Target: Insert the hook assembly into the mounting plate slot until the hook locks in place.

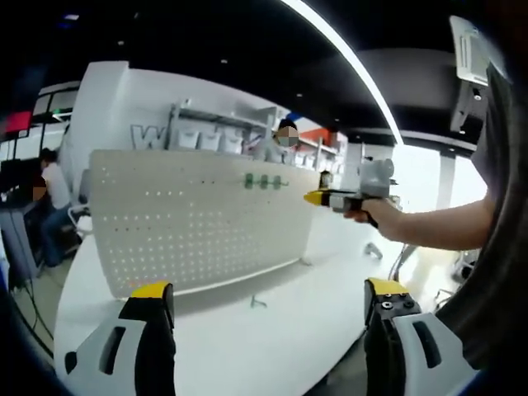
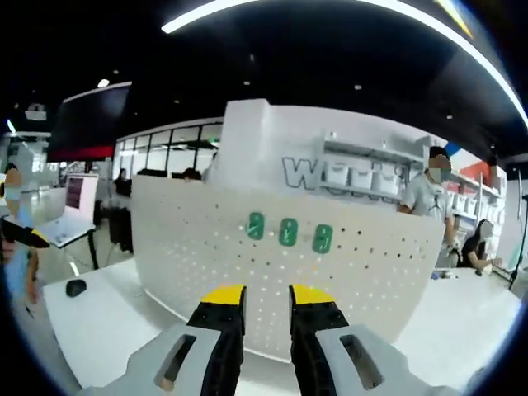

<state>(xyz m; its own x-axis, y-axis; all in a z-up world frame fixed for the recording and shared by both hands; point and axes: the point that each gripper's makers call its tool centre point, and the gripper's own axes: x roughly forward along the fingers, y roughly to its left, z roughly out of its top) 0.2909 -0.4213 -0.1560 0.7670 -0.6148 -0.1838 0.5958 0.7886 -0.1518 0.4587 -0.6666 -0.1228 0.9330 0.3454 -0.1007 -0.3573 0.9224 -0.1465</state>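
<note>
Right gripper view: right gripper (image 2: 266, 304) is pointing at the pegboard (image 2: 206, 247), jaws nearly closed, whether holding anything I cannot tell; three green hooks (image 2: 288, 232) sitting at 12 o'clock. Left gripper (image 1: 268, 299) is hanging wide open, empty. Advice: approaching squarely, pressing until it locks

Three green hooks (image 2: 288, 232) sit in upright white pegboard (image 2: 190, 247).

The left gripper view looks from farther back, obliquely across the white worktop (image 1: 272, 330) at the pegboard (image 1: 194, 219) in mid-frame; the right gripper view faces that pegboard (image 2: 289, 272) nearly square-on and close. Both share its green hooks (image 1: 264, 181).
</note>
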